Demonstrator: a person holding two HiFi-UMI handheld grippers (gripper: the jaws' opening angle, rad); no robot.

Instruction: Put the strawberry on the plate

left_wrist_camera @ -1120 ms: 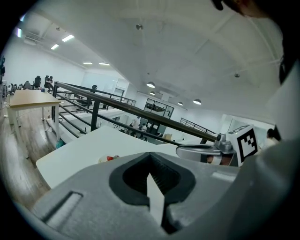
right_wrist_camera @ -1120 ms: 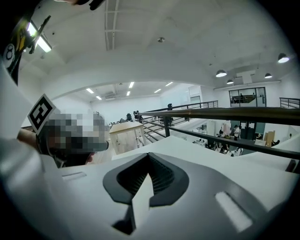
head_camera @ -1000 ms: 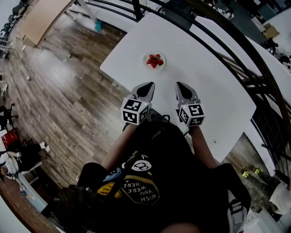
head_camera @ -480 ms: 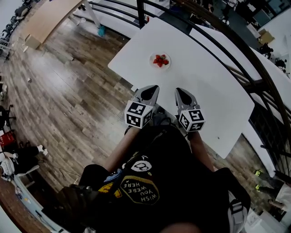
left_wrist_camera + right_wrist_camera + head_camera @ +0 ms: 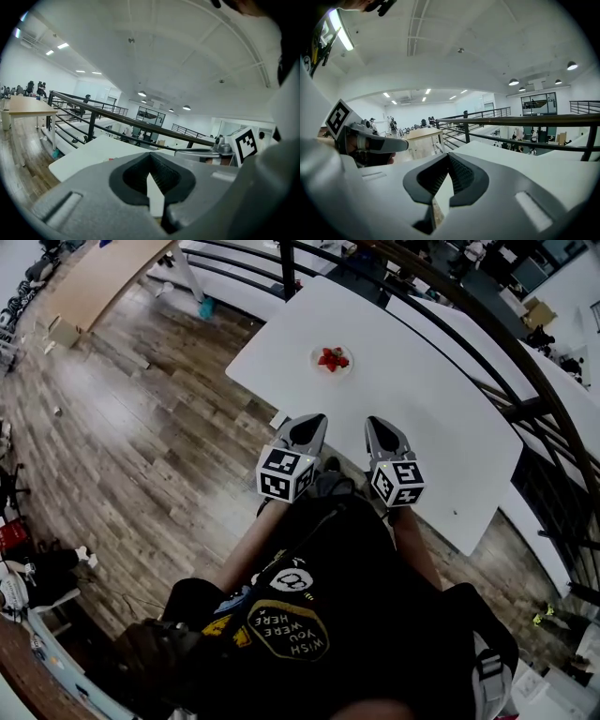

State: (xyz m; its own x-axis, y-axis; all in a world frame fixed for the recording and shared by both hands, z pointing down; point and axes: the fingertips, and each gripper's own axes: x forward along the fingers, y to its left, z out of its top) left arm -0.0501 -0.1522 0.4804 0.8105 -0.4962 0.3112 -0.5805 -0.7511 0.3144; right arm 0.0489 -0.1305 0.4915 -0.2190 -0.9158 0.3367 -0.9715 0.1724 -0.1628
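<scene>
- The black shirt (image 5: pixel 375 577) carries a yellow emblem (image 5: pixel 286 632) with the words "WISH YOU WERE HERE". The words stand upside down in the head view.
- A small blue and yellow patch (image 5: pixel 232 602) beside that emblem is too small to read.
- The left cube (image 5: pixel 284 473), on the left claw (image 5: pixel 315 420), bears black-and-white square code markers, with no letters or numbers.
- The right cube (image 5: pixel 398 482), on the right claw (image 5: pixel 373 422), bears markers of the same kind, and one shows in the left gripper view.
</scene>
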